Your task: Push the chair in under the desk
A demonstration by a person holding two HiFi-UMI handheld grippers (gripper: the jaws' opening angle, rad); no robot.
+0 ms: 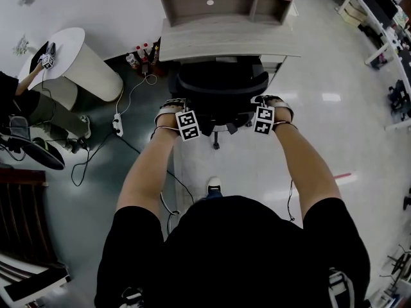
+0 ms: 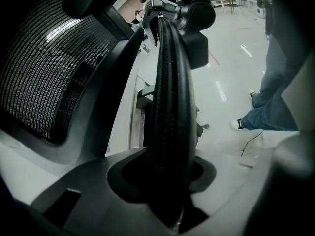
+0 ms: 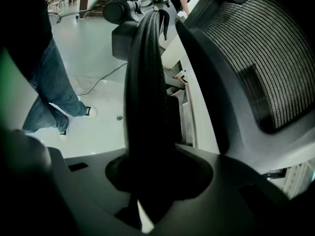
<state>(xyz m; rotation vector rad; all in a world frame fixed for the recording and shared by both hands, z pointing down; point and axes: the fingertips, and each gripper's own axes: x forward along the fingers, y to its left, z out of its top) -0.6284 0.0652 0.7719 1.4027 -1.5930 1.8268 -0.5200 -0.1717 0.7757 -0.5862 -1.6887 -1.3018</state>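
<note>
Left gripper view has the left gripper [image 2: 167, 181] with its jaws partly closed, clamped on a black ribbed bar [image 2: 170, 97] at the side of the chair [image 1: 221, 85]; the mesh back [image 2: 49, 73] lies at 10 o'clock. The right gripper [image 3: 147, 181] grips the matching bar [image 3: 145, 92] the same way. From the head view, the chair stands at 12 o'clock from the person, its front just under the table [image 1: 225, 43] edge. Each gripper's cube [image 1: 188, 125] bears black-and-white square markers.
</note>
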